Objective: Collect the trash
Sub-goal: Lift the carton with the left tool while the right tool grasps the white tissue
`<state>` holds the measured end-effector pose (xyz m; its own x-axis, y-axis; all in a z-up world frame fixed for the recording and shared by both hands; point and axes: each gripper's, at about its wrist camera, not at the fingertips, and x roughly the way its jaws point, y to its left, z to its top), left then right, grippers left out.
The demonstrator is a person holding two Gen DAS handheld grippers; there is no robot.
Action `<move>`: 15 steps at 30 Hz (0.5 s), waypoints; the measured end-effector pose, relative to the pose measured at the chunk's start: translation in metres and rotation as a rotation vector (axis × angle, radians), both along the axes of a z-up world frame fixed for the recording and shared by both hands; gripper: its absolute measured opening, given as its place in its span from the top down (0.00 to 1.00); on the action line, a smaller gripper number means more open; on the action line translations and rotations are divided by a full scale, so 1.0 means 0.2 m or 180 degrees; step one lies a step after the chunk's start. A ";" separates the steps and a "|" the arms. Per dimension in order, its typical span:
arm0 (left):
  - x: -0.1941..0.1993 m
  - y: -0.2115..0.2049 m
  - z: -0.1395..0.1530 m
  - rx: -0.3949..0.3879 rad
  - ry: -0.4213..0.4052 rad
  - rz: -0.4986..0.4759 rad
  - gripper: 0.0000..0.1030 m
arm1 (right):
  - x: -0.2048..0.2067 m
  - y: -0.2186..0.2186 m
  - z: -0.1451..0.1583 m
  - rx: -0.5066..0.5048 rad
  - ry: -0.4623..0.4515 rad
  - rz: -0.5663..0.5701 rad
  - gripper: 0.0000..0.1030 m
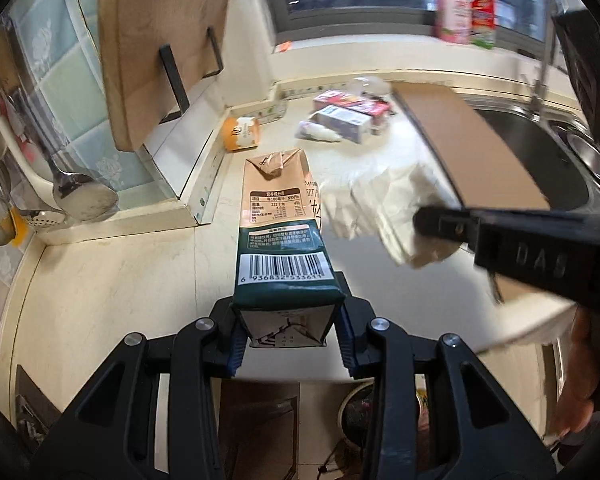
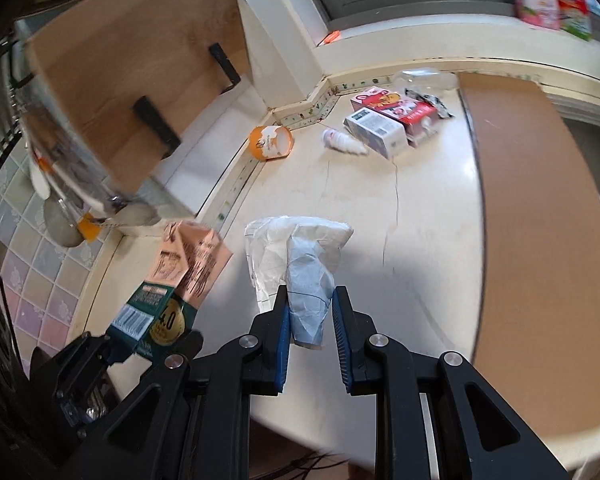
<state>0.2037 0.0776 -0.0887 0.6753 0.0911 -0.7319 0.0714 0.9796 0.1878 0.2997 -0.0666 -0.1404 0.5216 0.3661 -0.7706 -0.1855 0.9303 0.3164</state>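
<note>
Above the cream counter [image 1: 100,280], the left gripper [image 1: 290,340] clamps a tan-and-green carton [image 1: 278,232], barcode 6936832533611. The right gripper [image 2: 310,320] pinches crumpled white paper [image 2: 300,256].

Both fisheye cameras are looking steeply down over the pale surface [image 1: 100,280] toward the window corner, each sitting close behind its own fingers. The left view is facing the orange cup [image 1: 242,132] head-on; the right view is looking at that cup [image 2: 271,142] from further right. Both are sharing the cup and the cartons beyond.
</note>
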 end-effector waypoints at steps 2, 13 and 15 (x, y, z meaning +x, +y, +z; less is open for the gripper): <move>-0.10 -0.01 0.03 -0.0025 -0.0027 -0.0055 0.67 | -0.15 -0.01 0.01 0.0002 0.0005 -0.0023 0.81; -0.65 -0.05 0.07 -0.0280 -0.0115 0.0027 0.67 | -0.79 -0.07 0.07 -0.0199 -0.0048 0.0178 0.81; -0.76 -0.08 0.04 -0.0325 -0.0079 0.0072 0.67 | -0.89 -0.11 0.05 -0.0266 0.0007 0.0275 0.81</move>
